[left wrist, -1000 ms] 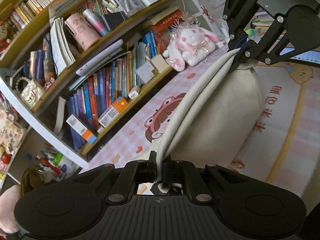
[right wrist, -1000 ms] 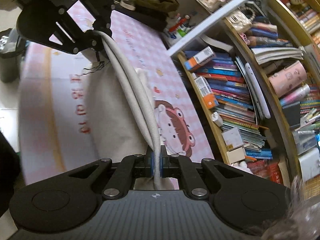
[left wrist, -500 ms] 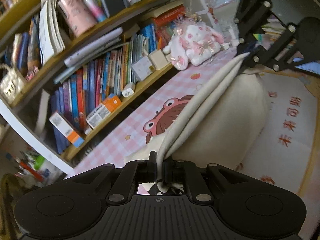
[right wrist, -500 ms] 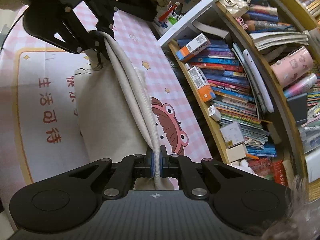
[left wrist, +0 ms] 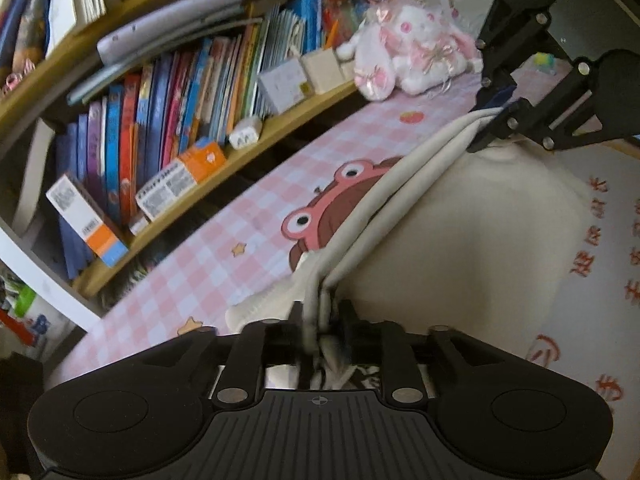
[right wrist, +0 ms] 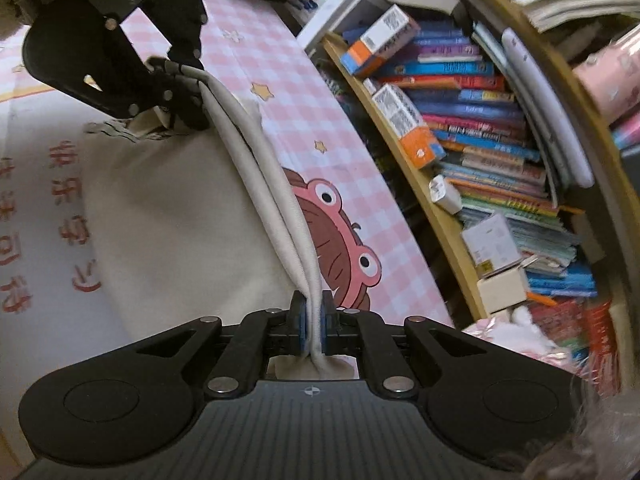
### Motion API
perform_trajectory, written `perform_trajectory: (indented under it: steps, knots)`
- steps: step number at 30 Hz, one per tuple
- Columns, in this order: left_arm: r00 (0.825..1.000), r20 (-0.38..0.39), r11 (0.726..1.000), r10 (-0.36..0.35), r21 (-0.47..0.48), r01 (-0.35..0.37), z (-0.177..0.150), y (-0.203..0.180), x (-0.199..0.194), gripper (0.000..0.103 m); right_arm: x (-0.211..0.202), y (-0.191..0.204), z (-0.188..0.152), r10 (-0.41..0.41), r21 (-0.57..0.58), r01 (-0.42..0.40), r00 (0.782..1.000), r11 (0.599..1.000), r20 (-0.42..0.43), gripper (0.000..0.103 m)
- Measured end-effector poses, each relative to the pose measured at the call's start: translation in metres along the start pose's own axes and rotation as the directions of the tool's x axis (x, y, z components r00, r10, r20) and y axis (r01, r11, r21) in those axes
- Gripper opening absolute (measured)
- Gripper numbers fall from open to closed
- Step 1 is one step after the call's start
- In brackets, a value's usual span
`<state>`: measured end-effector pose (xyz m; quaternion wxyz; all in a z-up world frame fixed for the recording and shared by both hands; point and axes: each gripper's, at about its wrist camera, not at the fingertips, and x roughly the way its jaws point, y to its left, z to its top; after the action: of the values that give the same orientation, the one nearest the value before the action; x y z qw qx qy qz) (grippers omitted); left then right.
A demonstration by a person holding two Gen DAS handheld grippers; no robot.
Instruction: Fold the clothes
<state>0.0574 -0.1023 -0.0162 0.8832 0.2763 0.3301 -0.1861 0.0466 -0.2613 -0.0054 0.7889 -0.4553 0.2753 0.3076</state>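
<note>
Cream cloth garment (left wrist: 472,240), doubled ribbed hem (right wrist: 276,216) strung taut between both tools, long axis running from one set of jaws straight ahead to the other; body of fabric sagging below the hem onto pink checked mat (left wrist: 224,248).

Left gripper (left wrist: 322,320): jaws just been opening, now parted, hem bunched loosely between them, pads no longer pressing; clamped tight on the same hem a second ago.

Right gripper (right wrist: 313,322): blue pads pressed together, pinching the hem at its near end, as before.

Change since earlier frames: both tools lower and closer to the mat, garment body now resting on it rather than hanging; frog cartoon (right wrist: 340,240) on mat nearer, just beside the hem.

Beyond the left tool, left of the hem: wooden bookshelf (left wrist: 248,148), lower bay packed with upright books (left wrist: 160,128), small boxes (left wrist: 288,80) at far end.

Farthest, ahead of left jaws beside right tool: white and pink plush rabbit (left wrist: 412,52) on the mat's end.
</note>
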Motion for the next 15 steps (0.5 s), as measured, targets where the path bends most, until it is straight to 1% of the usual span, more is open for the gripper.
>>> perform_trajectory:
  steps: [1, 3, 5, 6, 7, 9, 10, 11, 12, 13, 15]
  knots:
    - [1.0, -0.007, 1.0, 0.006, -0.007, -0.006, -0.002, 0.003, 0.002, 0.041, 0.005, -0.001, -0.001, -0.014, 0.013, 0.014, 1.0, 1.0, 0.003, 0.009]
    - [1.0, -0.019, 1.0, 0.016, -0.025, -0.016, -0.006, 0.01, 0.004, 0.044, 0.016, -0.004, -0.004, -0.042, 0.04, 0.041, 0.999, 0.998, 0.009, 0.019]
    - [0.999, -0.023, 0.998, 0.024, -0.051, -0.025, -0.011, 0.016, 0.003, 0.044, 0.027, -0.006, -0.006, -0.07, 0.066, 0.069, 0.997, 0.995, 0.014, 0.048]
    - [0.999, -0.021, 0.997, 0.024, -0.072, -0.025, -0.015, 0.02, 0.001, 0.044, 0.031, -0.009, -0.008, -0.086, 0.095, 0.084, 0.996, 0.992, 0.016, 0.052]
    - [1.0, -0.014, 0.994, 0.021, -0.107, -0.022, -0.018, 0.024, -0.001, 0.045, 0.032, -0.013, -0.01, -0.105, 0.141, 0.102, 0.994, 0.985, 0.018, 0.054]
    - [1.0, 0.015, 0.975, -0.004, -0.222, 0.008, -0.026, 0.034, -0.007, 0.046, 0.032, -0.023, -0.014, -0.137, 0.244, 0.129, 0.99, 0.961, 0.016, 0.054]
    - [0.999, 0.033, 0.959, -0.023, -0.283, 0.031, -0.03, 0.039, -0.009, 0.046, 0.03, -0.029, -0.018, -0.141, 0.313, 0.131, 0.99, 0.941, 0.01, 0.054]
    - [0.998, 0.052, 0.936, -0.045, -0.346, 0.061, -0.034, 0.043, -0.011, 0.046, 0.027, -0.034, -0.022, -0.144, 0.381, 0.132, 0.99, 0.915, 0.003, 0.053]
    - [0.995, 0.071, 0.91, -0.071, -0.404, 0.094, -0.038, 0.047, -0.011, 0.046, 0.023, -0.04, -0.026, -0.135, 0.458, 0.119, 0.991, 0.881, 0.001, 0.053]
    - [0.991, 0.089, 0.88, -0.095, -0.458, 0.126, -0.043, 0.05, -0.011, 0.046, 0.016, -0.045, -0.032, -0.103, 0.552, 0.078, 0.995, 0.83, 0.015, 0.052]
    - [0.984, 0.118, 0.82, -0.13, -0.546, 0.174, -0.05, 0.055, -0.006, 0.045, 0.008, -0.051, -0.046, -0.026, 0.707, -0.02, 0.998, 0.707, 0.055, 0.049]
